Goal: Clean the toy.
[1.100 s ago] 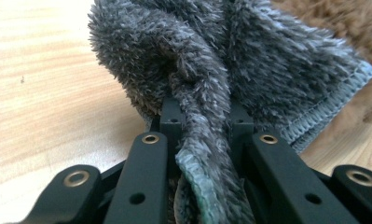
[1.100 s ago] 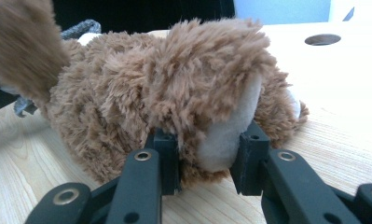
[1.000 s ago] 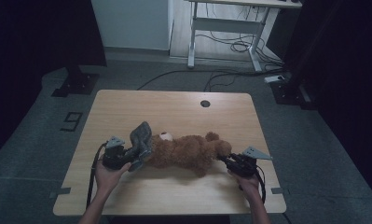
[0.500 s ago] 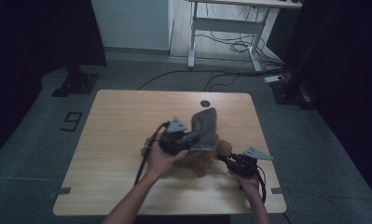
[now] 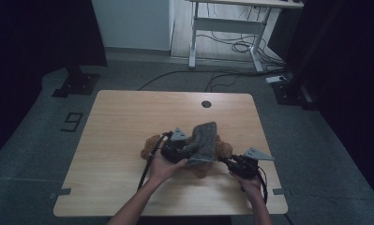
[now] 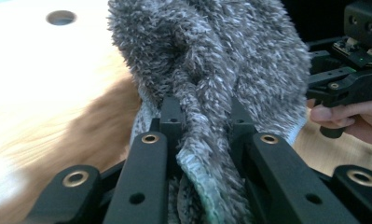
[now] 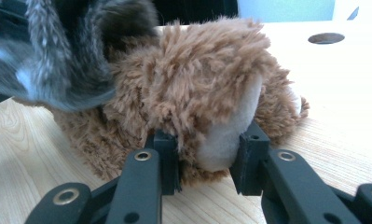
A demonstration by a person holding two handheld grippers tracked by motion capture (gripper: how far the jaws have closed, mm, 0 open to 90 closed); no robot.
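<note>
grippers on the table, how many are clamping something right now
2. The left gripper, over the middle of the table, is shut on a grey fuzzy cloth. The right gripper, near the table's right front, is shut on a paw of the brown plush bear.

Lab — dark curtains, floor cables, desk frame

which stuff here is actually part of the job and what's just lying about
In the job:
- brown plush toy, one limb clamped in the right tongs
- grey fuzzy cloth, pinched in the left tongs and held over the toy

Lying about:
- round hole in the table
- cables on the floor under the far desk
- number mark on the floor
</note>
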